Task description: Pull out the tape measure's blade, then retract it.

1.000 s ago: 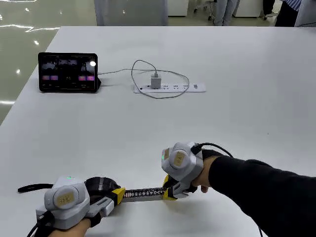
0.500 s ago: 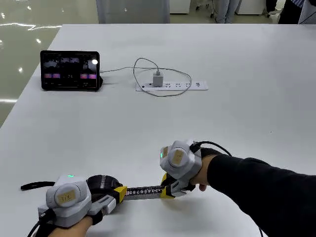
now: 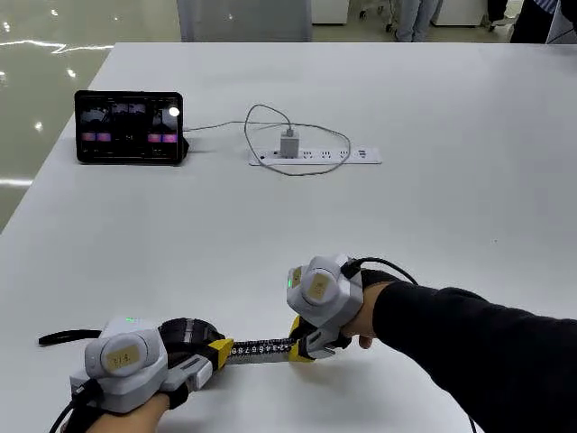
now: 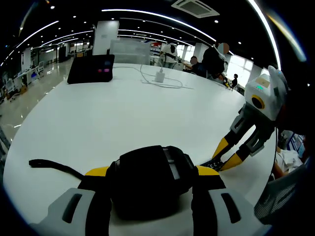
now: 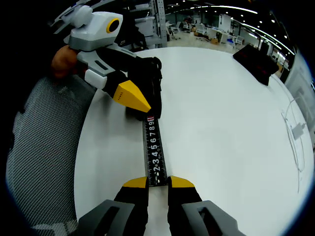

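Here the left tool [image 4: 152, 171] clamps a round black tape measure [image 4: 146, 189]; the right tool [image 5: 157, 183] pinches its black numbered blade [image 5: 153, 147].

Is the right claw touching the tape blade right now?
Touching. The right gripper view shows the right claw shut on the end of the blade, its yellow tips pressed against both edges with no gap.

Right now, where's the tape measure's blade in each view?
Head view: blade low centre, running from the black case to the right gripper.
Left gripper view: a short stretch of blade right of the black case, toward the right gripper's yellow jaws.
Right gripper view: blade centre, running up from the jaws to the black case.
Shared landmark: the tablet, standing beyond the grippers.
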A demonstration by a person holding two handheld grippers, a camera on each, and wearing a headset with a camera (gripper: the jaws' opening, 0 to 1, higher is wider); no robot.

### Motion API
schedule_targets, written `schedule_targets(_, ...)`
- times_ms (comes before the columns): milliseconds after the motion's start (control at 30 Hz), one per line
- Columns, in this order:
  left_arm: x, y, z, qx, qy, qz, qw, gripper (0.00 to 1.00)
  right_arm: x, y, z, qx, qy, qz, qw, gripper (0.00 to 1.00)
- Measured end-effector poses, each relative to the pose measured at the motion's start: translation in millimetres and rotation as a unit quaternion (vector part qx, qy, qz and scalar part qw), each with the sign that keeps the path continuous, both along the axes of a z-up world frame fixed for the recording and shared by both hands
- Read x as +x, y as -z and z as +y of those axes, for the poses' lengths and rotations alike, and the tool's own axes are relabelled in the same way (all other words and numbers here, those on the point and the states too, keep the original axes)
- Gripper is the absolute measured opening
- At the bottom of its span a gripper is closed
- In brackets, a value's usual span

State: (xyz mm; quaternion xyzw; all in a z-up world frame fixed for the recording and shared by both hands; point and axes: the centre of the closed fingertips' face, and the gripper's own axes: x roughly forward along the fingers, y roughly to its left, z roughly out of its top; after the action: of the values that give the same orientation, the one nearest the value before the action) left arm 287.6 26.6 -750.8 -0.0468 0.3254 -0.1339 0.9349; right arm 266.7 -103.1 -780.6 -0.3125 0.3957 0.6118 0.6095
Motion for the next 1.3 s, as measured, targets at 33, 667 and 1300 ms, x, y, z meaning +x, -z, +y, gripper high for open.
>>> schedule_targets(33, 0.0, -0.1, 0.0, 0.0, 0.0, 0.0, 1.0, 0.62, -0.1, 0.3, 0.4, 0.001, 0.0, 0.0, 1.0, 0.11)
schedule_targets(667, -0.2, 0.8, -0.1, 0.0, 0.001, 0.0, 1.0, 0.62, -0.9, 0.1, 13.0, 0.014, 0.004, -0.003, 0.9999, 0.11)
schedule_targets(1300, -0.6, 0.7, 0.2, -0.003, 0.001, 0.001, 1.0, 0.61, -2.0, -0.7, 23.8, 0.022, 0.012, 0.001, 0.9997, 0.11)
